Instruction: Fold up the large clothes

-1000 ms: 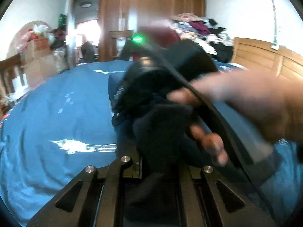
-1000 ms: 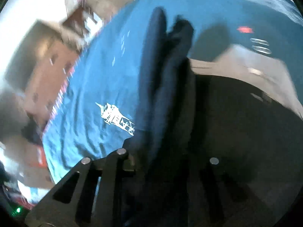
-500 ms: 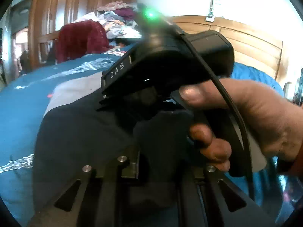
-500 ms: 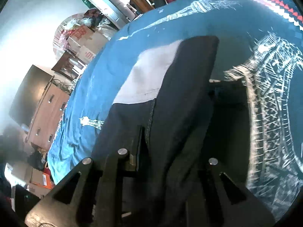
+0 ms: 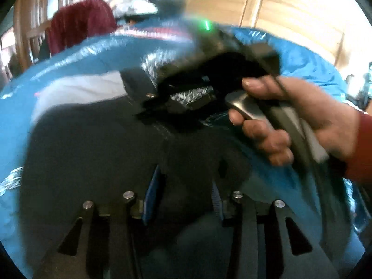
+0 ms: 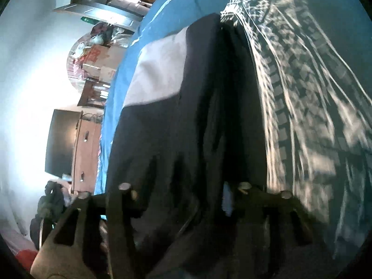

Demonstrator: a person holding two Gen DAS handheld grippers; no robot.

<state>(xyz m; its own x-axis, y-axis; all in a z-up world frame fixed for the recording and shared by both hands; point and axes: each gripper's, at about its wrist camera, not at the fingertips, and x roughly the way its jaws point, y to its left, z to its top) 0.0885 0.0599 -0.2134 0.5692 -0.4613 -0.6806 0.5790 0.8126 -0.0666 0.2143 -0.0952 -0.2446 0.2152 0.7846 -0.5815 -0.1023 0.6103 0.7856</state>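
Two grippers work one dark garment (image 5: 97, 144) spread on the blue bedspread (image 5: 58, 67); left gripper (image 5: 183, 200) stands parted, cloth lying slack between its fingers; right gripper's (image 6: 186, 193) state I cannot tell; soft, limp, light; best pinched at hem corners.

Big bed with blue cover (image 5: 69, 53), white tower drawings on it. Wooden headboard (image 5: 290, 18) behind bed, bright light on wall above. Dark red cloth (image 5: 81, 25) hangs over wooden chair. Pile of mixed clothes (image 5: 132, 4) at far side, blurry. White wall (image 6: 28, 69) very bright. Dark flat screen (image 6: 61, 141) beside brown wooden cabinet (image 6: 84, 153). Cardboard boxes (image 6: 97, 60) stacked farther back.
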